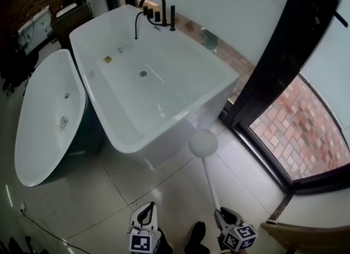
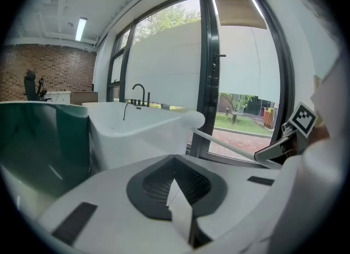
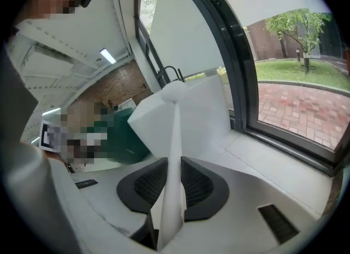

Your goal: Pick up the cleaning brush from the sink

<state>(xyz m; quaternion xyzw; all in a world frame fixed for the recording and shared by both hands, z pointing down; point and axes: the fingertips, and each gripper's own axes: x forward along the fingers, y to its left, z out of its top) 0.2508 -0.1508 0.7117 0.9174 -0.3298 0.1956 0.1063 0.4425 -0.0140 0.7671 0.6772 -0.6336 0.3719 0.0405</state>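
The cleaning brush [image 1: 203, 142] is white, with a round head and a long thin handle. It hangs over the floor tiles just in front of the big white bathtub [image 1: 127, 144]. My right gripper [image 1: 225, 215] is shut on the lower end of the handle, at the bottom of the head view. In the right gripper view the handle [image 3: 175, 138] runs up from between the dark pads [image 3: 199, 182] of my right gripper [image 3: 174, 166]. My left gripper [image 1: 146, 212] is beside it at the bottom left, shut and holding nothing. The left gripper view shows its closed pads [image 2: 158, 184] and the brush [image 2: 192, 120] off to the right.
A black faucet [image 1: 156, 6] stands on the tub's far rim. An oval white tub [image 1: 33, 138] lies to the left. A black window frame [image 1: 273, 72] and a brick sill [image 1: 306, 132] bound the right side. A person's dark shoe [image 1: 195, 237] shows between the grippers.
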